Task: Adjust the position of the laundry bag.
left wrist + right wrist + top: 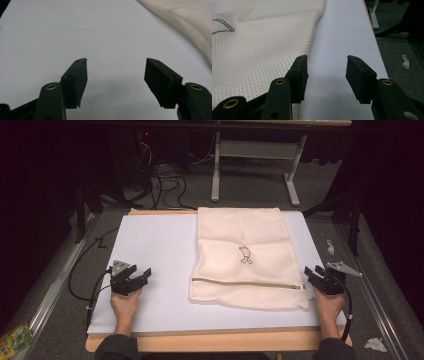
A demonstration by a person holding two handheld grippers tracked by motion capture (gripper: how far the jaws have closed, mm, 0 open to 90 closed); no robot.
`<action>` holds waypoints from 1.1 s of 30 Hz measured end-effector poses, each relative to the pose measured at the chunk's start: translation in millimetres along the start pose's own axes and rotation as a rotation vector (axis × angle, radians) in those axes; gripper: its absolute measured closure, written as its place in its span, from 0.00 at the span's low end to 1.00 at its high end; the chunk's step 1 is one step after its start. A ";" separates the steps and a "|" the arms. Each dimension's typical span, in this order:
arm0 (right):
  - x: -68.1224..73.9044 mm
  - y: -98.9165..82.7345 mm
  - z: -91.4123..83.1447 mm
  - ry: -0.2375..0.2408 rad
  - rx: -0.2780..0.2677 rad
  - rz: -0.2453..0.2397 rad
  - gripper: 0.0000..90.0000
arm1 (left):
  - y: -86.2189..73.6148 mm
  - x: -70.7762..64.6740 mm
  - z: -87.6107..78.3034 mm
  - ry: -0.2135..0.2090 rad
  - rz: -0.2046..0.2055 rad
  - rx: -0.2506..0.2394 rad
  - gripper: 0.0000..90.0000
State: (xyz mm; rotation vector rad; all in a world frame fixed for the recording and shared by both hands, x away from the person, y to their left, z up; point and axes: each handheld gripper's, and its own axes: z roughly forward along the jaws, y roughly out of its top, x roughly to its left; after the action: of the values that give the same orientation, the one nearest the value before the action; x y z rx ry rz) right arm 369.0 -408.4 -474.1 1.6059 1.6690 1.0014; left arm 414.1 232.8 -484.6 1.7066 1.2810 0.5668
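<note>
A cream mesh laundry bag [243, 257] lies flat on the white table cover [155, 255], right of centre, with a zipper [247, 283] across its near part and a small dark emblem [245, 255] in the middle. My left gripper [139, 275] rests open at the table's left, well clear of the bag [185, 22], nothing between its jaws [115, 75]. My right gripper [312, 272] stands open at the bag's right edge [262, 45]; its jaws [327, 75] frame bare white cover, and one finger [298, 75] overlaps the mesh edge.
The table's wooden front edge [220, 340] runs below the cover. Cables [165, 182] and a grey stand [255, 155] are on the floor behind. Crumpled paper scraps [376, 344] lie on the floor at right, a green packet [15, 337] at left.
</note>
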 end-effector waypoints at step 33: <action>2.3 2.1 1.2 -0.002 0.011 -0.020 0.59 | 4.5 0.5 5.3 -0.043 0.019 0.067 0.43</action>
State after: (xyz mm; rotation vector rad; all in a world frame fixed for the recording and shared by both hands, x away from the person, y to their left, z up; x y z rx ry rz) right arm 370.9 -406.1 -472.8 1.5938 1.6891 0.9816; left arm 420.7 231.0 -483.4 1.7783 1.2677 0.5005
